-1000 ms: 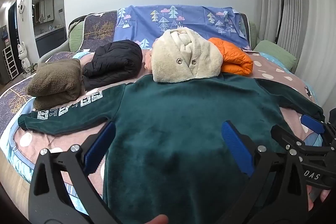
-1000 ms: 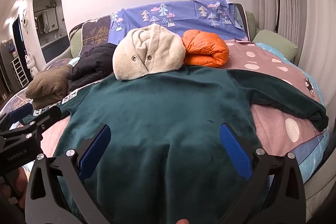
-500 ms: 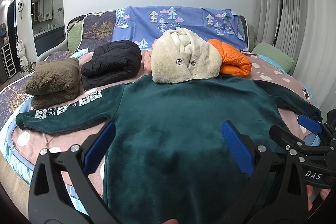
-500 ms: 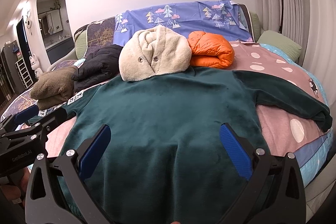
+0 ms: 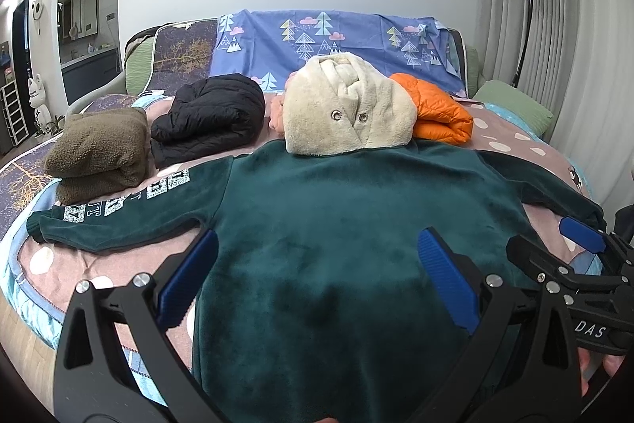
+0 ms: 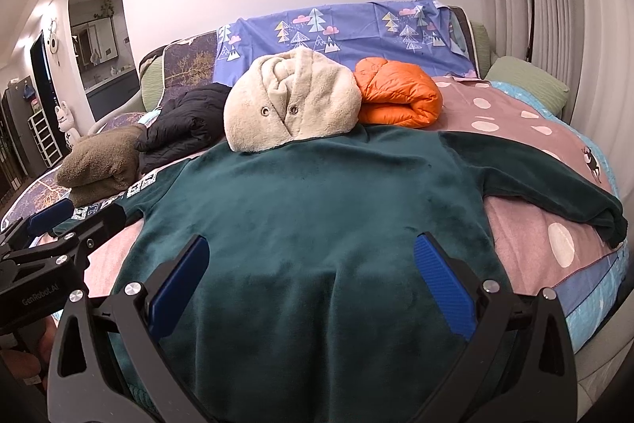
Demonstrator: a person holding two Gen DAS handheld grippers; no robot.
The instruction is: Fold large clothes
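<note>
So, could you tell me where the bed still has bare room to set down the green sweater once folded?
The dotted pink bedspread lies bare right of the orange jacket, above the green sweater sleeve. A smaller patch lies below its lettered sleeve. The far side is crowded: brown fleece, black jacket, cream coat.

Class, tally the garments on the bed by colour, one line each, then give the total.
Dark green, spread flat: 1
Cream, folded: 1
Orange, folded: 1
Black, folded: 1
Brown, folded: 1
Total: 5
</note>
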